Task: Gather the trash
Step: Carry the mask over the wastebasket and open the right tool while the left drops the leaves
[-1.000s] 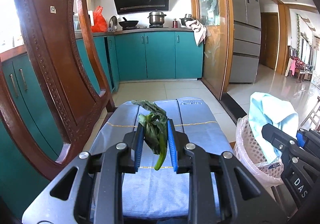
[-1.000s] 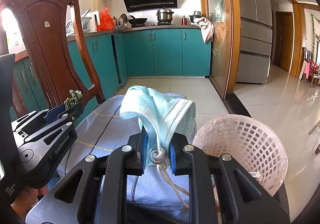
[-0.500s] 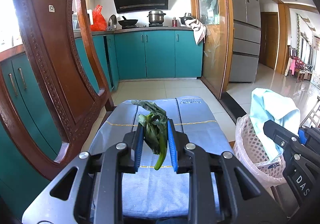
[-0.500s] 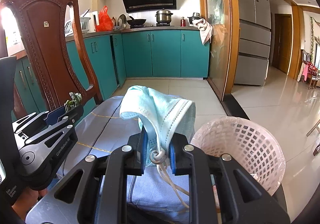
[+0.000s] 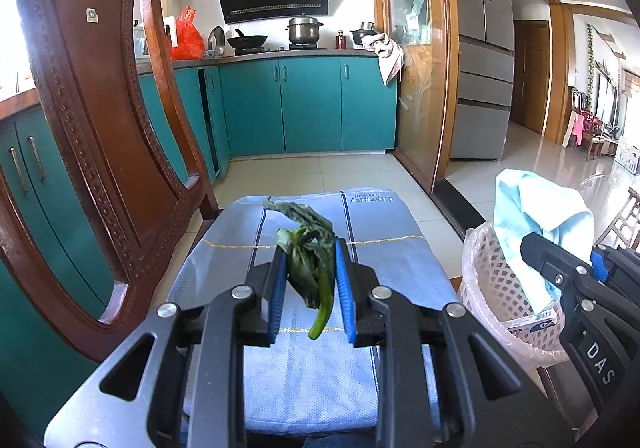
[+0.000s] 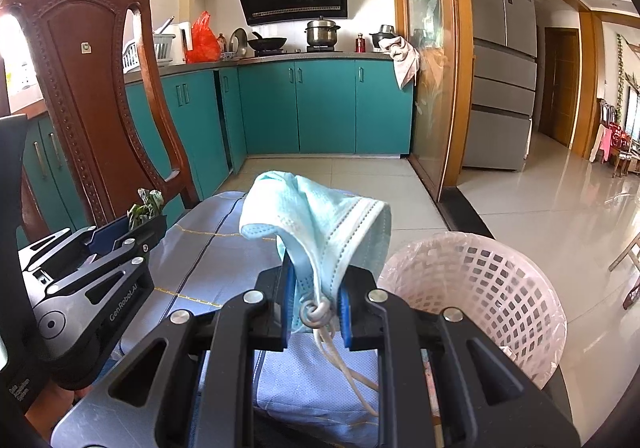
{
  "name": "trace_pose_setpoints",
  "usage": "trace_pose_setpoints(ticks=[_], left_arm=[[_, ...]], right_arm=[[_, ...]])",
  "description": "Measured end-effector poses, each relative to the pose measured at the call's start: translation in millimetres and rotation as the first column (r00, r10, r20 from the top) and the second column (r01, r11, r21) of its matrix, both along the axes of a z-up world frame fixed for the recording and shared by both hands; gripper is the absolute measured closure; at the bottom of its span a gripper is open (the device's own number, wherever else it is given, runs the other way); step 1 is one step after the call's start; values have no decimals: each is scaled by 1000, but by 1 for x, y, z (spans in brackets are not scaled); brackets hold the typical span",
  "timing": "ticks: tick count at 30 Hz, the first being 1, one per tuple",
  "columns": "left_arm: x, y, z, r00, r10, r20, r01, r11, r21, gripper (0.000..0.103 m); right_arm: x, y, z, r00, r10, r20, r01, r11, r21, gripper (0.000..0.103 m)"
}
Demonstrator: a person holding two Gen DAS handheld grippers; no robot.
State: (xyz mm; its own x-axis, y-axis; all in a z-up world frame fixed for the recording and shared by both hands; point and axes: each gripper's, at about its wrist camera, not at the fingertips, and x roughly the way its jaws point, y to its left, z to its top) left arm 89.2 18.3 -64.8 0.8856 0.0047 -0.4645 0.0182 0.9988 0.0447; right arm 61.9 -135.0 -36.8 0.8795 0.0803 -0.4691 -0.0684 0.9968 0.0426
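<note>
My left gripper (image 5: pixel 311 268) is shut on a wilted green vegetable leaf (image 5: pixel 310 252) and holds it above the blue cloth-covered table (image 5: pixel 380 256). My right gripper (image 6: pixel 314 288) is shut on a light blue face mask (image 6: pixel 320 216), its white ear loops hanging down. A pink mesh trash basket (image 6: pixel 480 288) with a plastic liner stands just right of the table. In the left wrist view the right gripper (image 5: pixel 560 268) holds the mask (image 5: pixel 532 208) at the basket (image 5: pixel 492 288). The left gripper (image 6: pixel 120 240) with the leaf (image 6: pixel 146 204) shows in the right wrist view.
A carved wooden chair (image 5: pixel 100 120) stands close on the left of the table. A small box (image 5: pixel 536 322) lies inside the basket. Teal kitchen cabinets (image 5: pixel 308 104) and a grey fridge (image 5: pixel 480 60) stand beyond a tiled floor.
The right gripper with the mask has shifted slightly right, toward the basket. The left gripper still holds the leaf in the same place.
</note>
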Motion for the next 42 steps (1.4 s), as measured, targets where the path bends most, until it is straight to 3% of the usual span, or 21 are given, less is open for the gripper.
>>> trace_pose_setpoints(ticks=[14,18,23,28,32,37,42], left_arm=[[4,9,-2,1000,18,-2,-18,1000,6,78],[10,-2,3,1000,-12,-4,12,1000,8,78],[20,-48,9,991,-131,2,131,991,19,78],[31,-111,1,959,-283,-31,284,959,9,78],[45,-160,-17,907,-409,-95,408,912,-27,78],[65,-203,-44,840,-504,-199,500,863,-73,77],[78,-216,-49,823,-524,-219,518,851,-91,74]], right_arm=[[9,4,-3,1000,10,-6,-10,1000,-11,84],[9,-15,5,999,-33,19,33,999,-1,84],[1,-65,9,989,-143,37,143,990,17,84],[-18,-129,4,958,-285,32,284,959,28,84],[-30,-169,-11,931,-365,-3,365,930,35,84],[-31,-198,-30,917,-394,-59,397,916,58,84],[-20,-209,-38,913,-400,-80,405,911,77,84]])
